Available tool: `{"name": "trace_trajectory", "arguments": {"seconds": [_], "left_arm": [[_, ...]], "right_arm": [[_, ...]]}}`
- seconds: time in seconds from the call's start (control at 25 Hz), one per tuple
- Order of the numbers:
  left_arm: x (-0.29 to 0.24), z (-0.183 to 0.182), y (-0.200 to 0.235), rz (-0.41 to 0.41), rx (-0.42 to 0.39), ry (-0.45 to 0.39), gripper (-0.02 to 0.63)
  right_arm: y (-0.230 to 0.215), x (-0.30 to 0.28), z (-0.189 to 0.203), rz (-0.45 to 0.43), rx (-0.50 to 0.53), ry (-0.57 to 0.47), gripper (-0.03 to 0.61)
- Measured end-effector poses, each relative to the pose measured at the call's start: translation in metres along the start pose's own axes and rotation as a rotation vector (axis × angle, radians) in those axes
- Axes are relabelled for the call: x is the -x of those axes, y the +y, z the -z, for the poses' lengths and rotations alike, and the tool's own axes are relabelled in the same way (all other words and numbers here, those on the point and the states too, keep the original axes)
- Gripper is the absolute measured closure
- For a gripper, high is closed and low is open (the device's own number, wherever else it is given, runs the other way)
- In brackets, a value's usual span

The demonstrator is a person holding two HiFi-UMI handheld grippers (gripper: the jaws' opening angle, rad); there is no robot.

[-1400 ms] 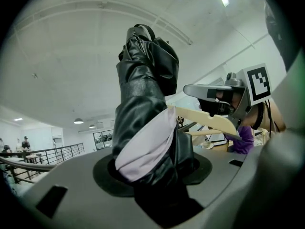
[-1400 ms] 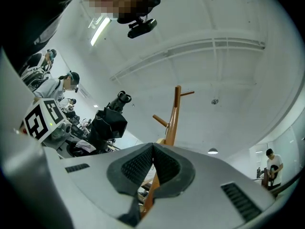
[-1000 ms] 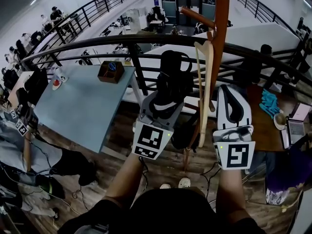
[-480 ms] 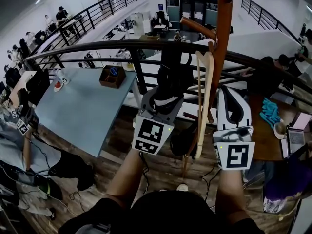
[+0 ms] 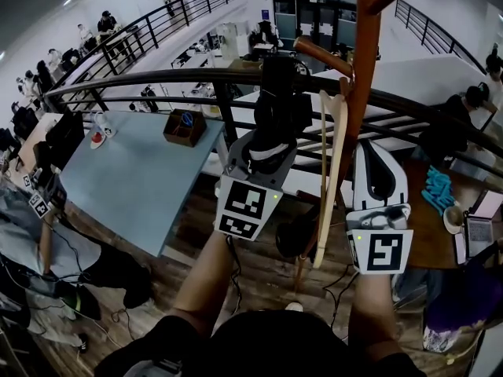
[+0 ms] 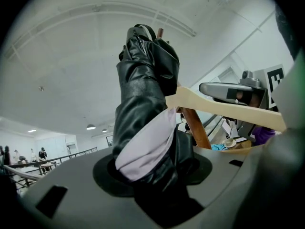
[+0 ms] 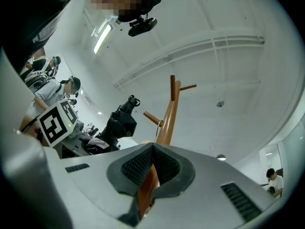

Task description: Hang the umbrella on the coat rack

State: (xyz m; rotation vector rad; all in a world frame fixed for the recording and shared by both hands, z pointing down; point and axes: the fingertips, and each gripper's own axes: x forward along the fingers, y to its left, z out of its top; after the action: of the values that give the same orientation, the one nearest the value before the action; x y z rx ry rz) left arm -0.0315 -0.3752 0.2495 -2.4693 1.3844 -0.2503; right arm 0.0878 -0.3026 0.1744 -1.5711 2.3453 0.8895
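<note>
Beyond the mezzanine railing (image 5: 157, 75), an office floor drops away. Someone's left hand-held gripper (image 5: 267, 144) clamps the folded black umbrella (image 5: 279, 104) upright, with its top just beside a peg (image 5: 322, 52) of the coat rack (image 5: 363, 61). The right hand-held gripper (image 5: 376, 159) is closed and empty. If the umbrella slips off that peg, it may fall over the rail or knock the hanger (image 5: 330, 171).

An open-plan office on a mezzanine: black railing (image 5: 173, 74) at twelve o'clock, people at desks (image 5: 106, 23) at ten o'clock, a laptop (image 5: 478, 225) at three o'clock.
</note>
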Motion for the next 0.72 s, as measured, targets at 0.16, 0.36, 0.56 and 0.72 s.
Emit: {"name": "trace_trajectory", "arguments": {"seconds": [0.16, 0.36, 0.56, 0.72], "left_arm": [[-0.007, -0.01, 0.009, -0.019, -0.007, -0.008, 0.377], [-0.015, -0.014, 0.014, -0.031, -0.026, -0.005, 0.377], [-0.025, -0.013, 0.019, -0.042, -0.033, 0.003, 0.376], [-0.03, -0.013, 0.022, -0.051, -0.03, 0.01, 0.377]], "right_arm": [[-0.005, -0.003, 0.001, -0.002, -0.002, -0.001, 0.551], [-0.01, -0.003, 0.005, 0.001, 0.005, -0.004, 0.551], [-0.016, -0.007, 0.01, 0.0, 0.017, 0.002, 0.551], [-0.02, -0.007, 0.012, 0.002, 0.023, -0.002, 0.551]]}}
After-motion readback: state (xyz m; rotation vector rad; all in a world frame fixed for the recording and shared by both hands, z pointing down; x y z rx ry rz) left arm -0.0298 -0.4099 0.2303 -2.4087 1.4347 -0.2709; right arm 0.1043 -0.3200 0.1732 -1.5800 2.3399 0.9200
